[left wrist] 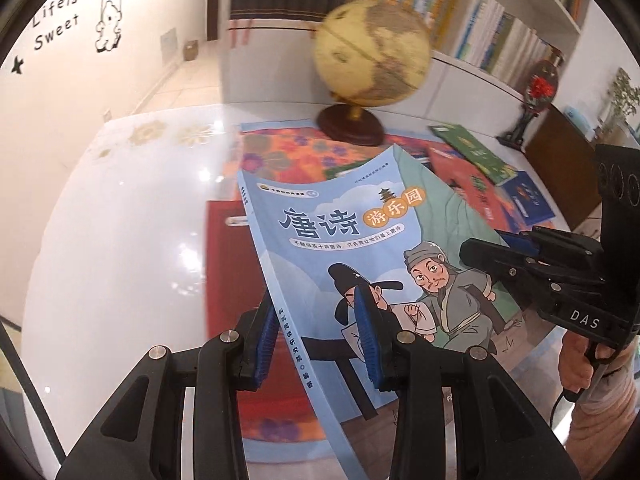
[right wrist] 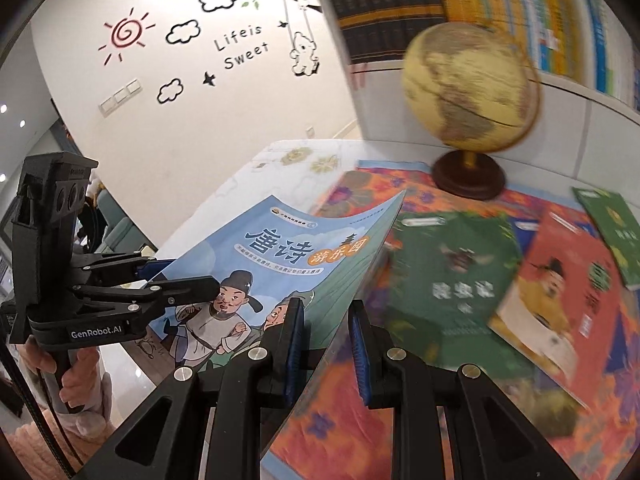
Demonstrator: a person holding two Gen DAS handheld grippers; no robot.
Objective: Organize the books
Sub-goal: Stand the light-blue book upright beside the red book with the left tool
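A light blue picture book (left wrist: 340, 232) (right wrist: 276, 256) with cartoon figures on its cover hangs tilted above the table, held by both grippers. My left gripper (left wrist: 316, 340) is shut on its spine edge; the right wrist view shows it (right wrist: 188, 276) clamping the book's left side. My right gripper (right wrist: 326, 348) is shut on the opposite edge, and it appears in the left wrist view (left wrist: 486, 244) at the cover's right side. Below lie a dark green book (right wrist: 452, 276), an orange-red book (right wrist: 560, 304), a second green book (left wrist: 472, 152) and a dark blue one (left wrist: 528, 196).
A floral orange cloth (left wrist: 288, 152) covers part of the glossy white table (left wrist: 120, 220). A globe (left wrist: 372, 56) on a wooden base stands at the back. A red book (left wrist: 224, 232) lies under the lifted one. Bookshelves (left wrist: 500, 32) and a vase (left wrist: 540, 88) stand behind.
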